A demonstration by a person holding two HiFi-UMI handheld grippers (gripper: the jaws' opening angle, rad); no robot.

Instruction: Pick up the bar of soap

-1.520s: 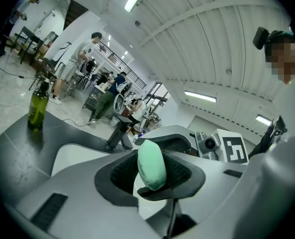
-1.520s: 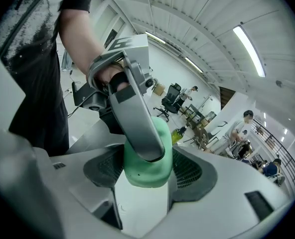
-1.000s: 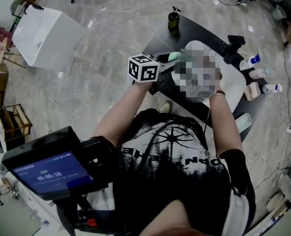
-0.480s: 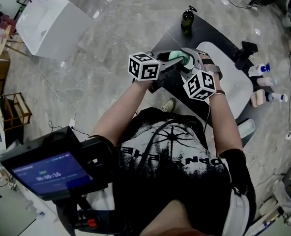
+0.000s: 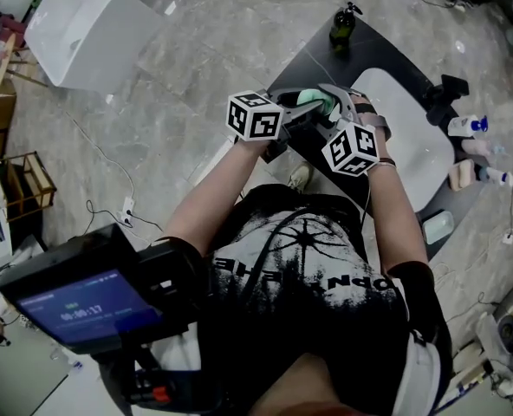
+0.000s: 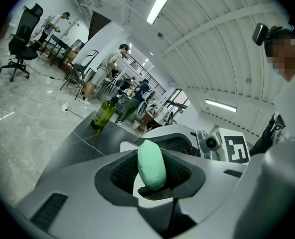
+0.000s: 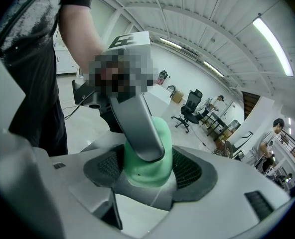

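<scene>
**Both grippers clamping one green bar above the sink counter**

The left gripper [image 6: 152,176] is gripping the bar of soap [image 5: 313,100] edge-on, its jaws standing partly open with the dark ribbed pads pressing on the two flat faces. The right gripper [image 7: 150,171] is meeting it from the opposite side. In the right gripper view the bar is filling the whole gap between that gripper's pads, touching both as far as can be seen, while one grey finger of the left gripper is lying across the bar's face. So the soap is being held in the air between the two tools, in front of the person's chest and clear of the counter.

Below the grippers, a dark countertop [image 5: 321,55] is carrying a white oval basin [image 5: 412,146]. A dark green bottle [image 5: 343,26] is standing upright near the counter's far corner, and a few small bottles [image 5: 466,126] are sitting beside the basin's far edge. Around the counter, a grey marbled floor [image 5: 196,50] is spreading out, with a white box-like unit [image 5: 87,29] resting on it well apart from the counter. The gripper views are showing a large open room with a pale ribbed ceiling and long light strips [image 6: 162,3]. A black office chair [image 6: 23,49] and several people [image 6: 115,66] are showing in the background.

The bar itself is looking pale mint green, smooth and matt, with rounded edges. It is showing narrow and oval from the left gripper's side, broad from the right gripper's side.
</scene>
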